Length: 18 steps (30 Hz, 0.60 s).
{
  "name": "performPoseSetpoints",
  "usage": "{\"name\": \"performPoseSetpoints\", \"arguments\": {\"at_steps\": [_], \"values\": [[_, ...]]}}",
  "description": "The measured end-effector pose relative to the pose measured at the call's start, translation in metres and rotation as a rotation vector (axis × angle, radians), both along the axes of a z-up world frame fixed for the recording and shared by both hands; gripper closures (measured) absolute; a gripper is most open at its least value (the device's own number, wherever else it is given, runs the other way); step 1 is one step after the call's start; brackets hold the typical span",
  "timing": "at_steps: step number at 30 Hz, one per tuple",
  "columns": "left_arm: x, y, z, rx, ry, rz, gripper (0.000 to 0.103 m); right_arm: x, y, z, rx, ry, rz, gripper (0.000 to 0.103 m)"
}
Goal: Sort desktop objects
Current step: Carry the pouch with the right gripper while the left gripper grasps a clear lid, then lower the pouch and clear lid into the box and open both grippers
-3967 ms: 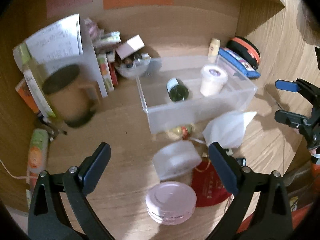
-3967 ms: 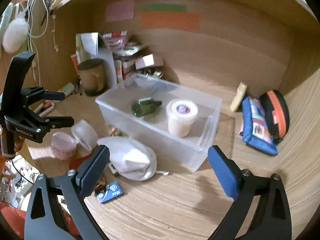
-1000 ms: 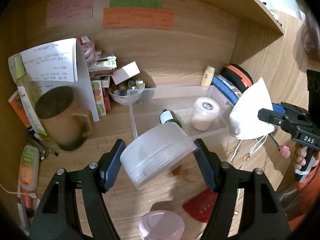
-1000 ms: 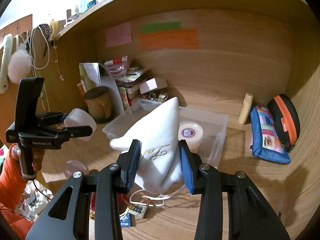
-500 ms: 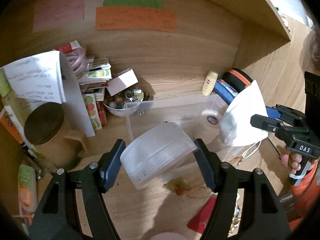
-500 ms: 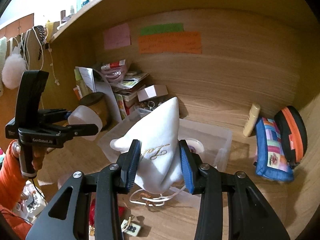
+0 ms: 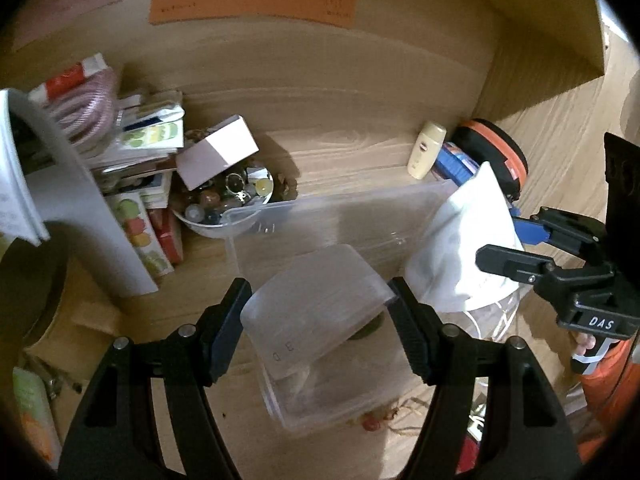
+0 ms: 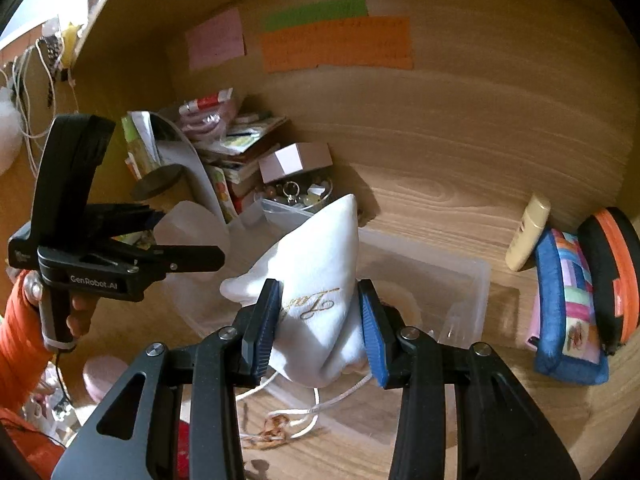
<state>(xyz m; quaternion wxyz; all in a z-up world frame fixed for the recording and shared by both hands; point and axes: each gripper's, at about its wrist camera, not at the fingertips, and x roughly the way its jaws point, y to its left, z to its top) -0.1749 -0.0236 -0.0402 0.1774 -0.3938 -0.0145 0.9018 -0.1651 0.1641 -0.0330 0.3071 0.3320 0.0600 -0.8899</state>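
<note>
Frosted round container (image 7: 316, 304), clamped in the left hand-held gripper (image 7: 320, 312), hangs over the clear plastic bin (image 7: 344, 216). The right hand-held gripper (image 8: 320, 332) pinches a white drawstring pouch (image 8: 316, 280) (gold script on it) above the bin's right end, on the wooden tabletop (image 8: 440, 208).

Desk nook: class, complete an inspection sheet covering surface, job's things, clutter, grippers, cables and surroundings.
Surface: wooden desk, crowded.
Job's things: clear bin; frosted round container and white pouch held above it.
Clutter: bowl of beads, book stack, cream bottle, patchwork pouch.
Grippers: left hand-held gripper shut on container; right hand-held gripper shut on pouch.
Cables: pouch drawstring dangling.
Surroundings: paper notes on back wall.
</note>
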Motion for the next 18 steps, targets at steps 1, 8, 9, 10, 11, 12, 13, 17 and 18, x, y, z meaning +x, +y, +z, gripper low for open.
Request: {"name": "performPoseSetpoints", "arguments": {"at_steps": [1, 8, 9, 10, 11, 12, 13, 17, 18], "values": [[-0.004, 0.001, -0.001, -0.003, -0.008, -0.003, 0.034, -0.002, -0.001, -0.001, 0.005, -0.004, 0.004, 0.067], [-0.029, 0.006, -0.010, -0.031, -0.043, -0.008, 0.034, -0.014, -0.018, -0.006, 0.066, -0.007, 0.044, 0.067], [-0.033, 0.007, -0.011, -0.033, -0.050, -0.013, 0.034, -0.016, -0.021, -0.008, 0.079, -0.003, 0.047, 0.067], [-0.035, 0.009, -0.012, -0.037, -0.053, -0.017, 0.034, -0.018, -0.023, -0.008, 0.090, 0.000, 0.052, 0.067], [-0.037, 0.011, -0.013, -0.043, -0.055, -0.021, 0.034, -0.019, -0.025, -0.008, 0.095, 0.001, 0.055, 0.067], [-0.039, 0.012, -0.015, -0.046, -0.057, -0.025, 0.034, -0.021, -0.026, -0.009, 0.100, 0.001, 0.056, 0.067], [-0.043, 0.014, -0.016, -0.050, -0.059, -0.027, 0.034, -0.022, -0.028, -0.009, 0.107, 0.003, 0.061, 0.067], [-0.052, 0.018, -0.020, -0.062, -0.078, -0.036, 0.034, -0.025, -0.034, -0.010, 0.136, 0.014, 0.077, 0.067], [-0.055, 0.019, -0.022, -0.070, -0.088, -0.038, 0.034, -0.026, -0.036, -0.011, 0.143, 0.016, 0.080, 0.067]]}}
